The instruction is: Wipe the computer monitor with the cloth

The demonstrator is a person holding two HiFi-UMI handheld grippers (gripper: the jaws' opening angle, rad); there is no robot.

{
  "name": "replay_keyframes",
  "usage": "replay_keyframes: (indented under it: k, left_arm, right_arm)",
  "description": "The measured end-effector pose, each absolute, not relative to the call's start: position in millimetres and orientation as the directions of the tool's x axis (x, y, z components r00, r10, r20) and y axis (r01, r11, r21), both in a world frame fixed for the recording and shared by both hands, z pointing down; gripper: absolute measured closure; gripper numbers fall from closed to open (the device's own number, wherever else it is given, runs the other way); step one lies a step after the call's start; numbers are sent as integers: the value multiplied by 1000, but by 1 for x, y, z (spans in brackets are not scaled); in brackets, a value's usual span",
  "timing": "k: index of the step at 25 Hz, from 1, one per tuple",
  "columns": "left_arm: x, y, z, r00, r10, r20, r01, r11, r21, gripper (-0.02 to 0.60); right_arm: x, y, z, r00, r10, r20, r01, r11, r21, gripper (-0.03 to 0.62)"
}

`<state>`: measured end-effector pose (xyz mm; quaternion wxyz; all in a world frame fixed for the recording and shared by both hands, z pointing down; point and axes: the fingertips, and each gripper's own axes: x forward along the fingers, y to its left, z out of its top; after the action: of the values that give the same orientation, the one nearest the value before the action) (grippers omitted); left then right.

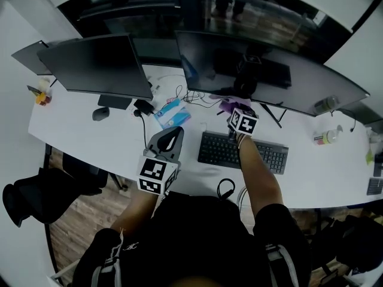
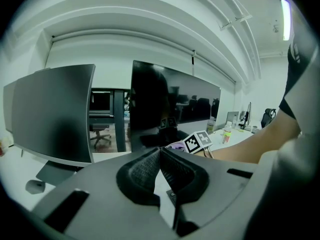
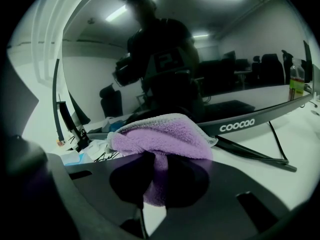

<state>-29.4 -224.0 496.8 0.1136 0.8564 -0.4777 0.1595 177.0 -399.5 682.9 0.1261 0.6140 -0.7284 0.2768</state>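
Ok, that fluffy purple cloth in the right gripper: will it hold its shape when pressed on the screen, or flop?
Probably floppy: the fluffy purple cloth bunches and droops around the right gripper, shut on one fold. Its thick pile will likely squash flat against the dark curved monitor. It seems light, so loose edges may trail.

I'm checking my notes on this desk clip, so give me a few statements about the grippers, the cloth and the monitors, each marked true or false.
1. The right gripper has its jaws shut on the purple cloth. True.
2. The left gripper holds a cloth too. False: its jaws are together with nothing between them.
3. The keyboard lies in front of the right monitor. True.
4. The left monitor shows a bright picture. False: its screen is dark.
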Motion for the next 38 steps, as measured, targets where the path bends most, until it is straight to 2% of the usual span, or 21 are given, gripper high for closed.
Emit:
replay_keyframes:
  k: [15,38]
  left_arm:
    - [51,-227,512,546,-737,398,-817,-574,56,569]
    - [152,-246,528,654,-611,446,-692,-721,27,569]
  right_arm:
    - [283,-389,683,-157,-851,501,-970,37,-241,522]
    - [475,-374,691,157,-859,487,-965,-238,-110,523]
